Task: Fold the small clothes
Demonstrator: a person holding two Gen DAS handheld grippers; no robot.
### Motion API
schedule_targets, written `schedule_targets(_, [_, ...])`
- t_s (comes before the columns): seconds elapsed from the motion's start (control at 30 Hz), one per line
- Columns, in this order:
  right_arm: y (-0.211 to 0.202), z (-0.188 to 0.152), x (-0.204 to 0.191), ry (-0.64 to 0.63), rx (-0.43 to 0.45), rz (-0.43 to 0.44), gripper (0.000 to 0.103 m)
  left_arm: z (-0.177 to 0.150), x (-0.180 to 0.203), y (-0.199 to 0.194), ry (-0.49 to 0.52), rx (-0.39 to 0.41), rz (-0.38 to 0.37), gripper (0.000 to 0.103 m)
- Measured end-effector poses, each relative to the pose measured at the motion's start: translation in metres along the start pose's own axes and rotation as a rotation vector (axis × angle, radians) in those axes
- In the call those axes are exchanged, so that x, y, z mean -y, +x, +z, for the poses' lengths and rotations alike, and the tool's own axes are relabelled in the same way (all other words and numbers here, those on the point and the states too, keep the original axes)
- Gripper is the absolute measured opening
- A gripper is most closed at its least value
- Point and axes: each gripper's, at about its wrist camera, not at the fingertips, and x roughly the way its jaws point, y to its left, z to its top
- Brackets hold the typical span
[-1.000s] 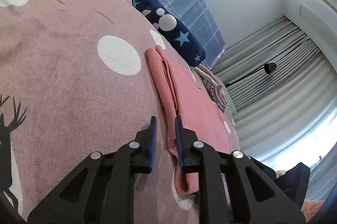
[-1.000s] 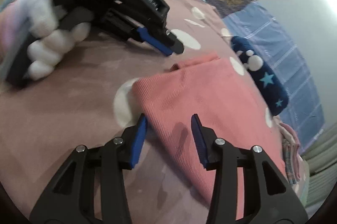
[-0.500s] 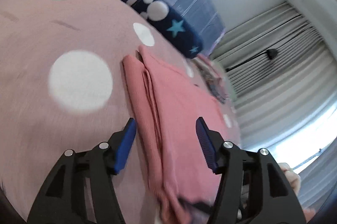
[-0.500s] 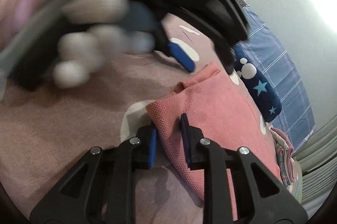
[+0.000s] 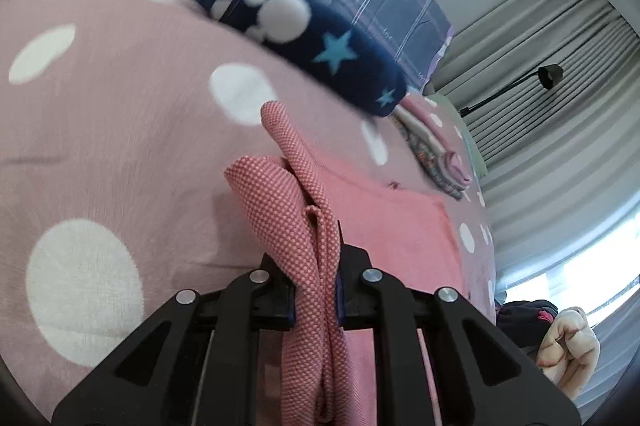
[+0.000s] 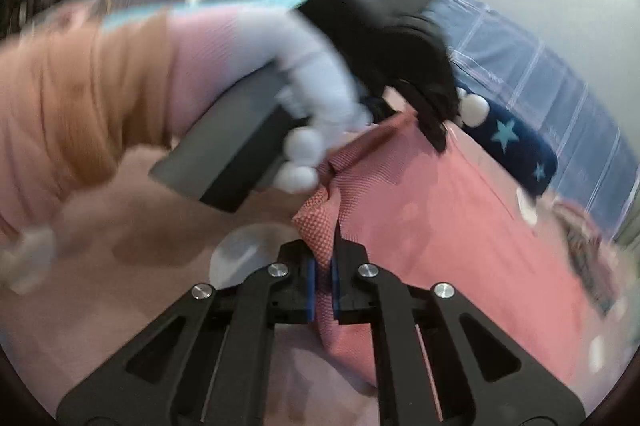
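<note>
Where both jaws stood open around the pink garment (image 5: 304, 238) a second ago, we now pinch it: our left hand-held gripper (image 5: 316, 290) is closing on a bunched fold, and our right hand-held gripper (image 6: 323, 286) clamps a corner. Both point downward at the bed (image 5: 100, 154), where the rest of the garment lies. Our gloved left hand (image 6: 316, 130) crosses the right view, blurred.
</note>
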Motion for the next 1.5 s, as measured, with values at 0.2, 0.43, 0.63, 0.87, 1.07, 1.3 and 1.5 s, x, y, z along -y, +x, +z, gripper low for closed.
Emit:
schedule_targets(0.2, [-0.037, -0.006, 0.057, 0.172, 0.075, 0.033, 0.005, 0.012, 0.055, 0.003, 0.099, 0.002, 0.060, 0.013])
schedule_targets(0.43, [-0.066, -0.038, 0.123, 0.398, 0.111, 0.082, 0.005, 0.013, 0.111, 0.028, 0.147, -0.015, 0.099, 0.013])
schedule_targets(0.63, [-0.082, -0.065, 0.156, 0.490, 0.125, 0.086, 0.005, 0.007, 0.151, 0.058, 0.201, -0.042, 0.128, 0.013])
schedule_targets(0.87, [-0.085, -0.085, 0.177, 0.539, 0.126, 0.101, 0.005, -0.001, 0.171, 0.086, 0.225, -0.078, 0.164, 0.013])
schedule_targets(1.07, [-0.081, -0.103, 0.188, 0.610, 0.104, 0.134, 0.005, -0.008, 0.174, 0.109, 0.232, -0.112, 0.194, 0.013])
schedule_targets(1.3, [-0.082, -0.122, 0.205, 0.696, 0.102, 0.144, 0.005, -0.013, 0.184, 0.130, 0.248, -0.134, 0.198, 0.013])
schedule_targets(1.5, [-0.087, -0.136, 0.210, 0.741, 0.094, 0.146, 0.005, -0.020, 0.196, 0.142, 0.278, -0.140, 0.216, 0.013])
